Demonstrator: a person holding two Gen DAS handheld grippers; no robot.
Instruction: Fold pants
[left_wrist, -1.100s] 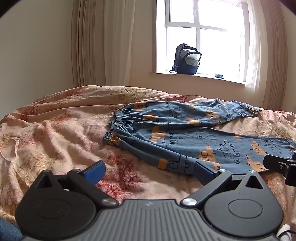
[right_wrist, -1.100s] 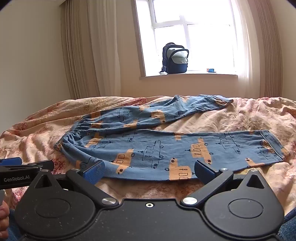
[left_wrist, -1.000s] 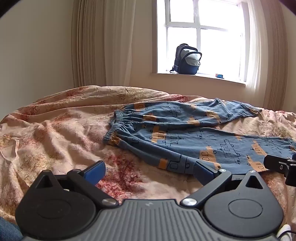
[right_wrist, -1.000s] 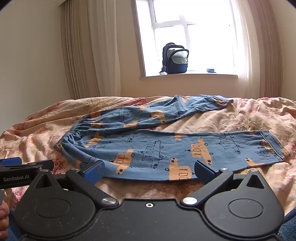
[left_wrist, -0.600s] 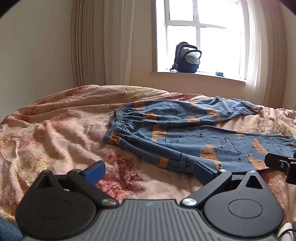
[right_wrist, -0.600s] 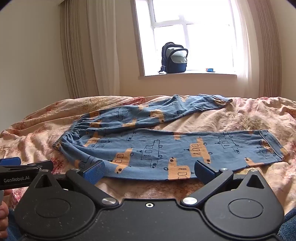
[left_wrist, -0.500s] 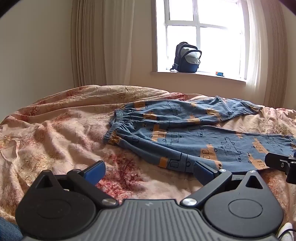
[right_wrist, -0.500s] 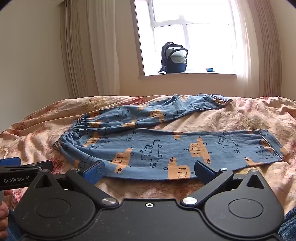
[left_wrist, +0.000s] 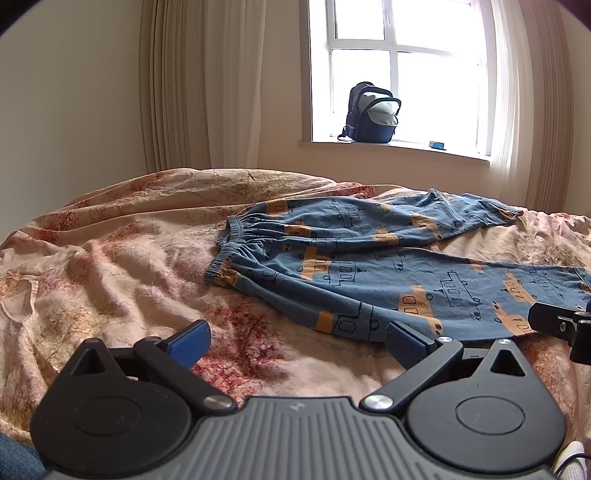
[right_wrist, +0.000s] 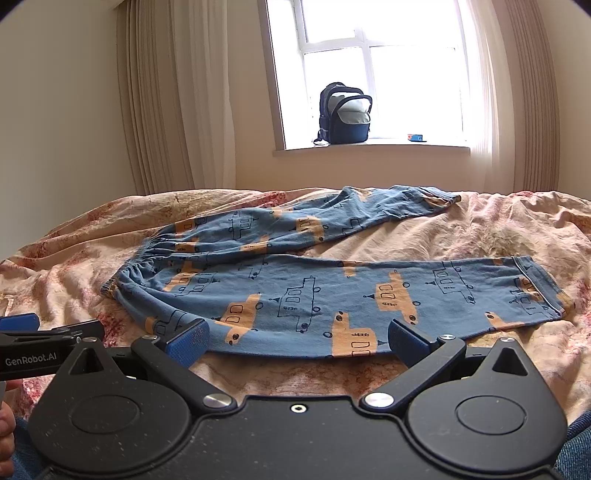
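Jaws of both the left gripper (left_wrist: 297, 338) and right gripper (right_wrist: 297, 338) are standing wide apart, holding nothing, while the pants (right_wrist: 314, 291) are lying spread on the rumpled floral bedspread (left_wrist: 122, 266). Soft, thin printed knit with a gathered elastic waistband risks bunching or dragging the cover if pinched too deep.

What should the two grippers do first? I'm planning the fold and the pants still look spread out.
Probably reach for the far leg. The pants lie flat on the bedspread with legs splayed apart, and both the left gripper and right gripper are open and empty, short of the cloth. Laying it over the near leg would halve them lengthwise.
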